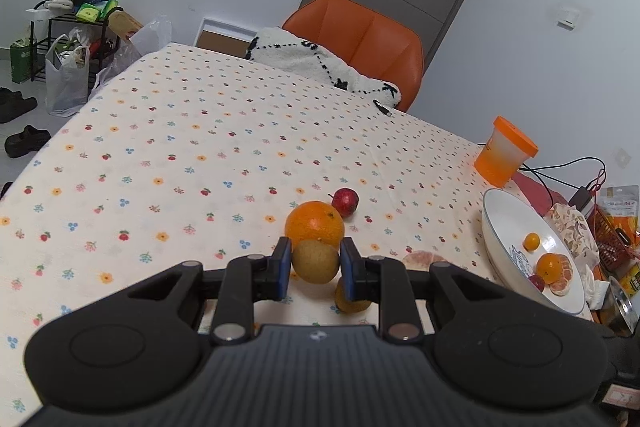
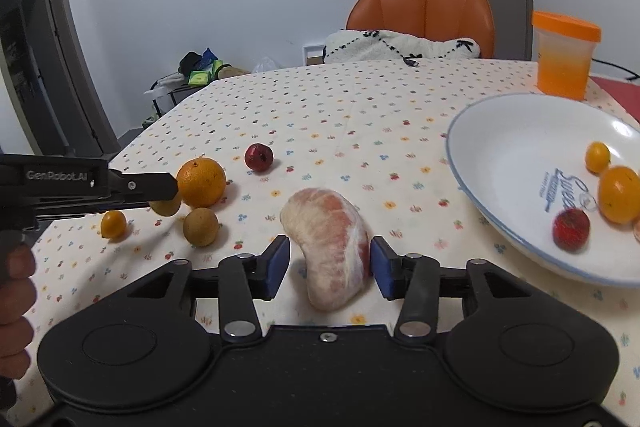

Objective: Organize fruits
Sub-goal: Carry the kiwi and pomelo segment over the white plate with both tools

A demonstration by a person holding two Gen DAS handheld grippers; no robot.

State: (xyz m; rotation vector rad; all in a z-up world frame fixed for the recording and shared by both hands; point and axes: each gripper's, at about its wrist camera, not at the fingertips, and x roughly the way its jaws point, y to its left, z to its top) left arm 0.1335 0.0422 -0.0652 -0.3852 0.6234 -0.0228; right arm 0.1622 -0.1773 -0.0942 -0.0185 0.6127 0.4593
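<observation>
Left gripper (image 1: 315, 269) clasps firm brown fruit (image 1: 315, 262), centre frame | right gripper (image 2: 330, 265) wide, straddling soft pomelo segment (image 2: 329, 251); I'd pinch mid-body gently

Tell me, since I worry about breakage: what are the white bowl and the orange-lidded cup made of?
The white bowl looks like glazed ceramic: glossy with highlights, a blue rim line, printed lettering. The orange-lidded cup looks like translucent plastic: cloudy walls, matte orange lid.
</observation>
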